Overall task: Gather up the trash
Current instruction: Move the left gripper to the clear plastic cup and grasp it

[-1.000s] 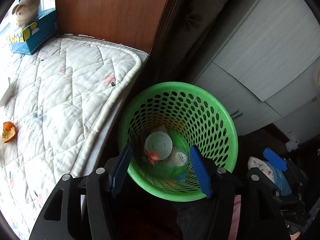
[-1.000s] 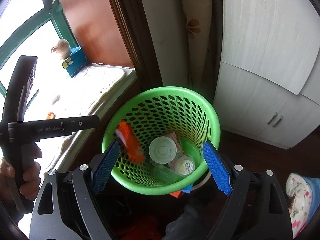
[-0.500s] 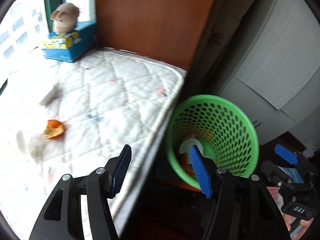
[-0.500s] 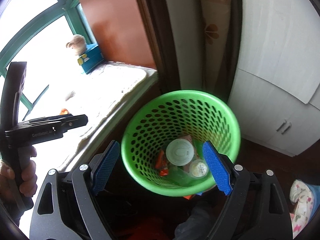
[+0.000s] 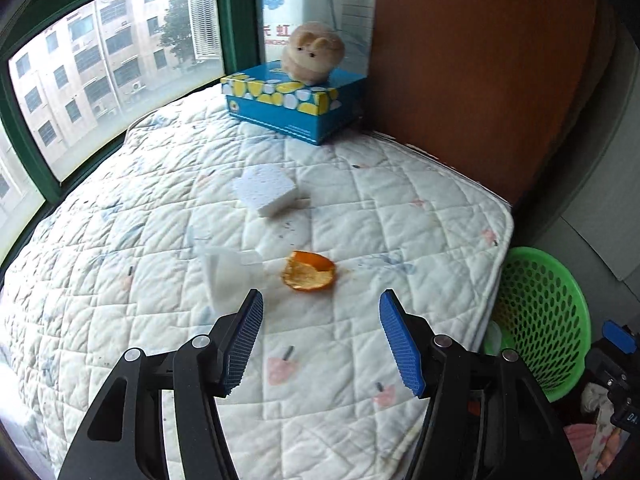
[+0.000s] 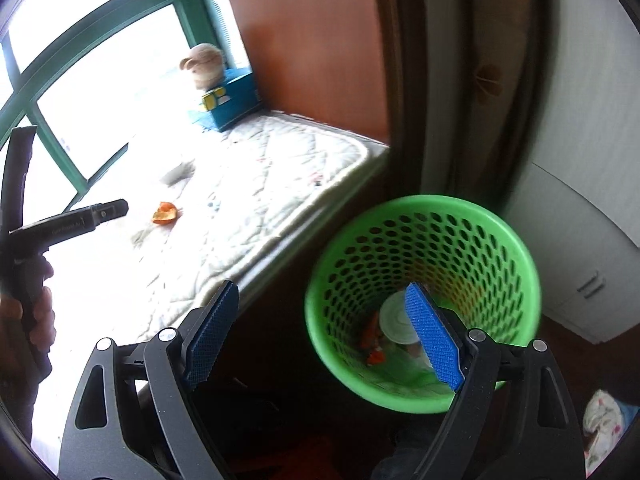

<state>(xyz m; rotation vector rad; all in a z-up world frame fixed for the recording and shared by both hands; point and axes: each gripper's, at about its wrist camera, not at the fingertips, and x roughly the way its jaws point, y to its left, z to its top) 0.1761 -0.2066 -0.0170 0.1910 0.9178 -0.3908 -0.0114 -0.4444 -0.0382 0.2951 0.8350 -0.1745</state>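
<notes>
An orange peel [image 5: 309,271] lies on the white quilted mattress [image 5: 160,240], just beyond my open, empty left gripper [image 5: 320,332]. A clear plastic wrapper [image 5: 228,272] lies left of the peel and a white sponge-like block [image 5: 266,190] farther back. The green perforated bin [image 6: 424,300] stands on the floor beside the mattress edge, holding a white lid and orange scraps. My right gripper [image 6: 324,332] is open and empty, above the bin's left rim. The peel also shows in the right wrist view [image 6: 164,214].
A blue tissue box [image 5: 294,100] with a plush toy [image 5: 314,50] on it sits at the mattress's back by the window. A wooden panel [image 5: 480,72] and white cabinets [image 6: 580,260] stand behind the bin [image 5: 540,320]. Clothes lie on the floor at right.
My left gripper swung left from over the bin to over the mattress, facing the peel. My right gripper shifted left, so the bin moved to the right of its view.
</notes>
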